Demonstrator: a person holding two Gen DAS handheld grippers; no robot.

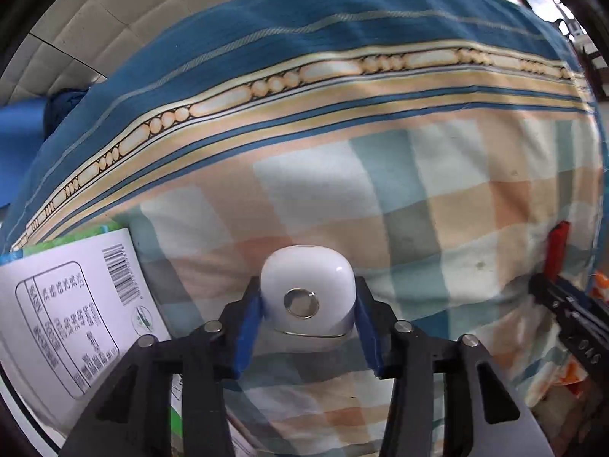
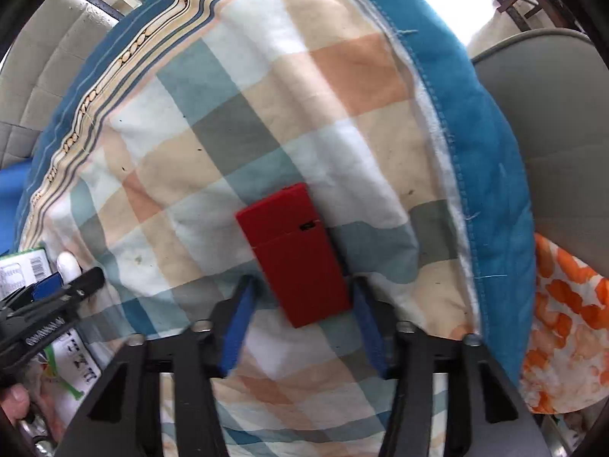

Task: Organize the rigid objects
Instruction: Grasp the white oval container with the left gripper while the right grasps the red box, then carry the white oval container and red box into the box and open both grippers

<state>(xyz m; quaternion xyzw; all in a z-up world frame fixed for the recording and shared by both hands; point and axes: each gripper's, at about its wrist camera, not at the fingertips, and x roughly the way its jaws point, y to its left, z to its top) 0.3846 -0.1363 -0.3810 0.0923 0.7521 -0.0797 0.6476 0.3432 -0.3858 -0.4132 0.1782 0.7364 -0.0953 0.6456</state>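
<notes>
Left wrist view: my left gripper (image 1: 307, 318) low over checked quilt (image 1: 380, 198), blue pads pinching white rounded case (image 1: 306, 289); printed box (image 1: 72, 316) just left.

Right wrist view: my right gripper (image 2: 300, 320) spread, straddling red flat box (image 2: 295, 253) lying tilted on quilt, right pad touching, left apart.

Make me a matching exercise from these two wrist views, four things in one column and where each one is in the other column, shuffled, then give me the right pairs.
Things:
1. white case
2. red box
3. printed carton
4. orange patterned cloth

Places:
A. at the right edge of the right wrist view, beside the blue quilt border
B. between the jaws of the left gripper
C. lying on the checked quilt between the open jaws of the right gripper
D. at the left of the left wrist view, barcode showing

Pairs: 1-B, 2-C, 3-D, 4-A
</notes>
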